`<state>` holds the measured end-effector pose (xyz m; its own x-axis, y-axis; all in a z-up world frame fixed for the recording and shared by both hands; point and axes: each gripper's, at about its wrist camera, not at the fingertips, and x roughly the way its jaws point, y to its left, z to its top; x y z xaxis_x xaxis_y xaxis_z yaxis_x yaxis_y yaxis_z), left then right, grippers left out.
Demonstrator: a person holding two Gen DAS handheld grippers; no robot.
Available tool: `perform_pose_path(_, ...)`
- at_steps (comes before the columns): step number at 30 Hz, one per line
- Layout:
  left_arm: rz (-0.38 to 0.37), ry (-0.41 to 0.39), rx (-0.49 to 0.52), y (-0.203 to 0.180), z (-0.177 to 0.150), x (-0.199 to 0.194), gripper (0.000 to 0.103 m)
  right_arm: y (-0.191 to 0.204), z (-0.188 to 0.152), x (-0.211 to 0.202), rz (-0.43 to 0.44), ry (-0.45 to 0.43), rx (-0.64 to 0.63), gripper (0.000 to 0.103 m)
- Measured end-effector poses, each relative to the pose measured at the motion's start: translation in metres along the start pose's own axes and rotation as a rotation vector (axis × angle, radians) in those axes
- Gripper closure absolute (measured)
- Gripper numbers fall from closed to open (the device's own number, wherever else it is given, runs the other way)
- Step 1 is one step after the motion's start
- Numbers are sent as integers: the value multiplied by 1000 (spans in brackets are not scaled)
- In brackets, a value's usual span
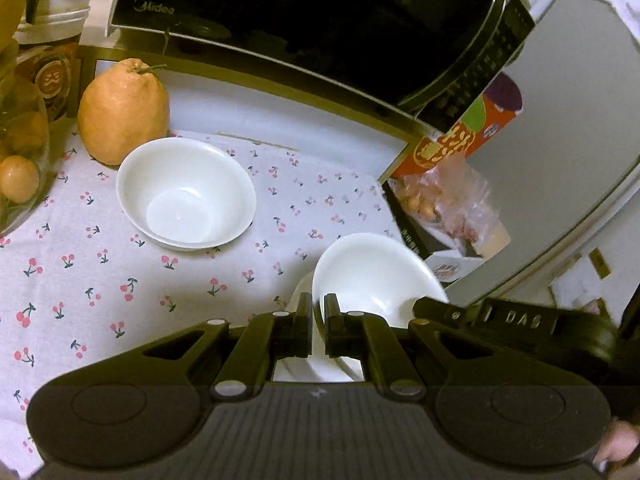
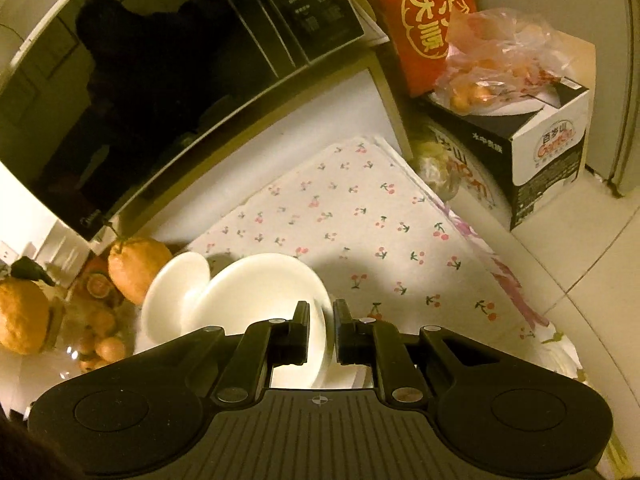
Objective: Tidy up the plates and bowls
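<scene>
Both grippers pinch the rim of the same white bowl, held tilted above the cherry-print cloth. In the left wrist view my left gripper (image 1: 319,312) is shut on this white bowl (image 1: 376,276), and the right gripper's black body (image 1: 500,316) shows at its far side. In the right wrist view my right gripper (image 2: 322,320) is shut on the bowl's rim (image 2: 264,288). A second white bowl (image 1: 186,192) sits on the cloth to the left; in the right wrist view it (image 2: 168,292) shows behind the held bowl.
A black microwave (image 1: 320,20) stands at the back. A large orange citrus fruit (image 1: 124,110) sits beside the resting bowl, more fruit (image 1: 18,176) at far left. A red box (image 1: 464,136), a bag of fruit (image 2: 500,64) and a carton (image 2: 548,152) stand right of the cloth (image 2: 360,216).
</scene>
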<state>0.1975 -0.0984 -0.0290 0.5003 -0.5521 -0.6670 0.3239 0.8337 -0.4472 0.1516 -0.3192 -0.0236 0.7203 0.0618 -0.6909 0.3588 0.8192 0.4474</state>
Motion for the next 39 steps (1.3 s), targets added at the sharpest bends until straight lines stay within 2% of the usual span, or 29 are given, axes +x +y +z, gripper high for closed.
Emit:
perform_pose_path(9,64,-1,86,-6,-11,8,97,16,-10,6,-98,-17,-139,90)
perform_pose_path(21,87,-12,140,-10,-16,8,96,27,-18,13,-178,-56,-279,88)
perform_pose_path(25,86,-2,137,-9,-16,10,96,27,-18,14,-184,-59,-284,87)
perform_pose_path(27,84,4,138,-9,-16,11,92,26,-18,14,-187,-61,-280,87)
perform_pose_path(30,83,7,138,-10,-17,10,78,25,-17,14,-191,-58,-270,87)
perform_pose_path(32,85,7,139,-10,-16,8,65,23,-16,14,-196,-52,-259,86)
perform_pose_path(34,86,4,138,-10,-16,6,53,21,-15,14,-193,-46,-240,73)
perform_pose_path(35,87,-1,138,-10,-16,5,47,20,-14,14,-192,-47,-232,69)
perform_pose_path(37,88,-7,141,-10,-15,2,40,18,-13,12,-186,-49,-217,55)
perform_pose_path(39,85,-9,143,-10,-13,0,34,17,-11,10,-180,-56,-205,50)
